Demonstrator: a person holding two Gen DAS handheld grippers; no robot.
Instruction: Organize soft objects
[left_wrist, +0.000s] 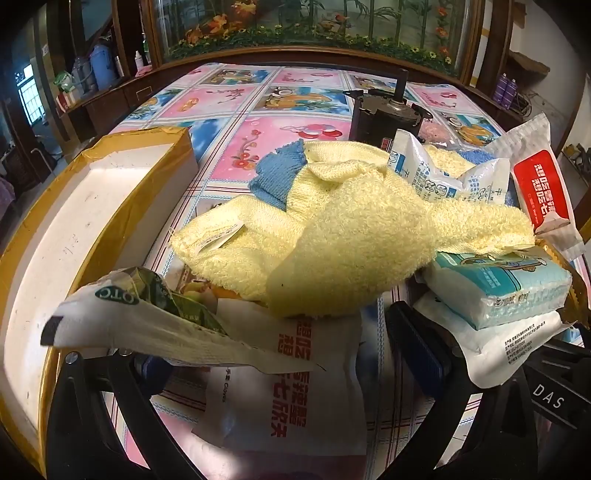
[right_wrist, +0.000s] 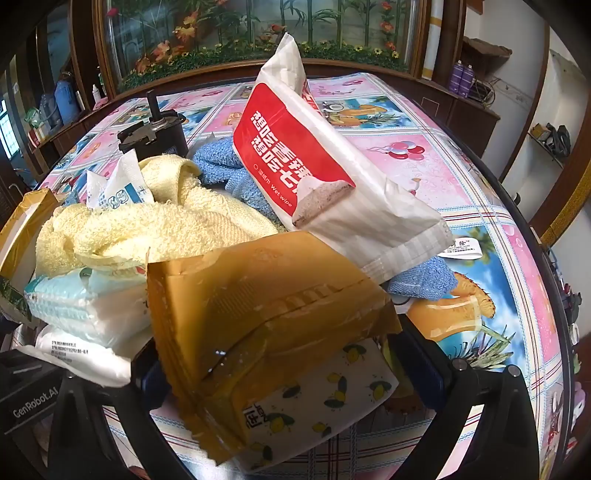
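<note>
Both pictures are bright in the middle and go black at the round corners. Straight lines bend near the edges, like in a fishbowl. The yellow towel (left_wrist: 332, 229) has a soft dark shadow on its front. Light seems to come from a window (left_wrist: 31, 98) far left, but it is too small to tell. The tablecloth (right_wrist: 491, 236) shines a little.

Left tongs (left_wrist: 266, 373): seen from behind along both fingers, jaws spread to their widest; nothing is pinched between the pads.
Left tongs pose: tilted steeply downward.
Right tongs (right_wrist: 291, 373): jaws likewise spread fully apart; no pad is seen pressed on anything.
Right tongs pose: tilted steeply downward, set just beside the left tongs.
</note>
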